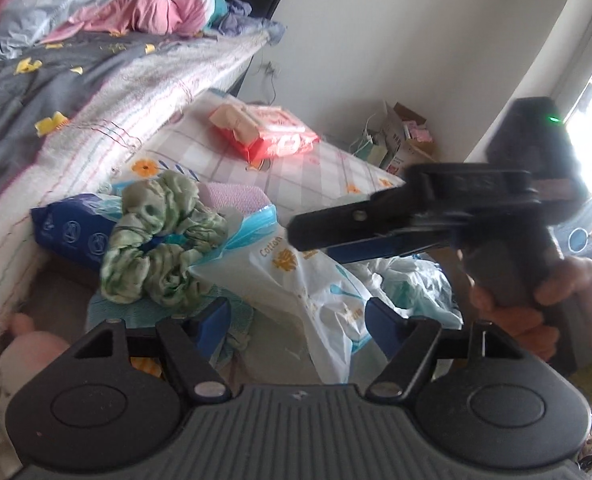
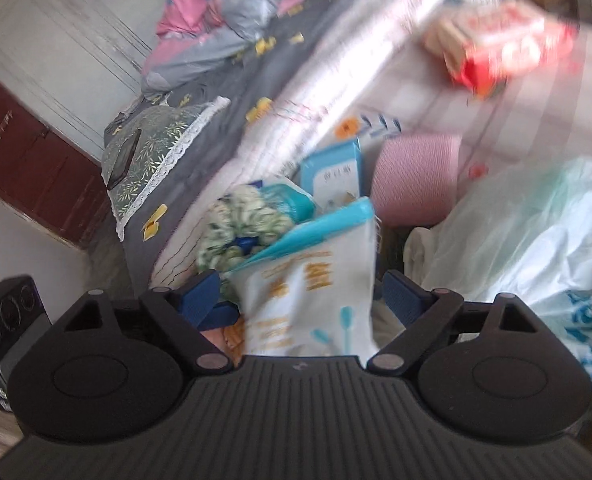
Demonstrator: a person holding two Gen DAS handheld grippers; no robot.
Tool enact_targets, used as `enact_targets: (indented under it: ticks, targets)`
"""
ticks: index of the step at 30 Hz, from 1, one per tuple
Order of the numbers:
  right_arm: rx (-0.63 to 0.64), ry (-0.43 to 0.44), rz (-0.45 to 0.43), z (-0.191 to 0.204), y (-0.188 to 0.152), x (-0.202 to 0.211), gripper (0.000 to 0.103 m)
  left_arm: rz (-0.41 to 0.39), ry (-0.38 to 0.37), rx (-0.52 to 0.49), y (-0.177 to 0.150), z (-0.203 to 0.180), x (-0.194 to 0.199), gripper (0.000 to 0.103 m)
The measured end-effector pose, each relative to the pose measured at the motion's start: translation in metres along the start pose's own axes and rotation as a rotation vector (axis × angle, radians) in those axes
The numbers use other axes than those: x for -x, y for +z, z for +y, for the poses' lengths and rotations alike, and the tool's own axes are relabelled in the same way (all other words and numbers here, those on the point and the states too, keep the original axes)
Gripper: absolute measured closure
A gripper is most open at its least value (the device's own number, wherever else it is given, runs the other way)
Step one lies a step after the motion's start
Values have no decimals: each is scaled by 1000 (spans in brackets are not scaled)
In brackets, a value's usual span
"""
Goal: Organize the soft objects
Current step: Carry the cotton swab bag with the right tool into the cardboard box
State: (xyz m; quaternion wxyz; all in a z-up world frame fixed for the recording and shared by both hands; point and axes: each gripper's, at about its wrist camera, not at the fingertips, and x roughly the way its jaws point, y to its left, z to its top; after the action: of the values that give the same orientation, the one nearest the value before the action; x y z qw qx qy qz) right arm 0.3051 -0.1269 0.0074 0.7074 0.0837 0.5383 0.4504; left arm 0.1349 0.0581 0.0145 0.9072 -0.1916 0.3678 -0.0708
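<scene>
Cotton pack (image 2: 307, 300) stands in the bedside heap, between my right gripper's (image 2: 299, 300) spread fingers, unpinched. Left gripper (image 1: 297, 316) also gaping, empty. Close squarely on pack's body; avoid the scrunchie (image 1: 156, 236).

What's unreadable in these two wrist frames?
- Right wrist view: motion blur smears the red packet and the white cotton-swab bag; the bag's print is illegible.
- Left wrist view: the right hand-held gripper crosses the frame, hiding the pile behind it.
- Left wrist view: the pink plush toy is partly hidden behind the left hand-held gripper.
</scene>
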Motion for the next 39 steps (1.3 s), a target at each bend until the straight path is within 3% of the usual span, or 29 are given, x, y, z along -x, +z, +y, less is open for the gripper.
enact_targets:
  ticks: [8, 9, 10, 12, 17, 23, 32, 39]
  targets:
    - [-45, 75, 43, -20, 12, -18, 15, 54, 8, 20, 4, 2, -26, 45]
    - [-39, 72, 44, -20, 12, -18, 19, 55, 6, 23, 4, 3, -27, 48]
    - [-32, 64, 45, -19, 11, -18, 22, 53, 3, 27, 4, 3, -28, 59]
    - [-26, 48, 45, -19, 8, -17, 38, 58, -3, 32, 5, 3, -30, 75]
    - [-41, 59, 11, -18, 3, -3, 53, 29, 1, -3, 5, -5, -18, 78]
    - [-13, 79, -47, 8, -7, 25, 54, -32, -6, -51, 6, -18, 10, 79]
    - [1, 127, -190, 40, -36, 90, 54, -93, -3, -220, 8, -64, 59, 80]
    - [-44, 136, -354, 27, -66, 163, 54, -95, -86, -354, 23, -116, 63, 80]
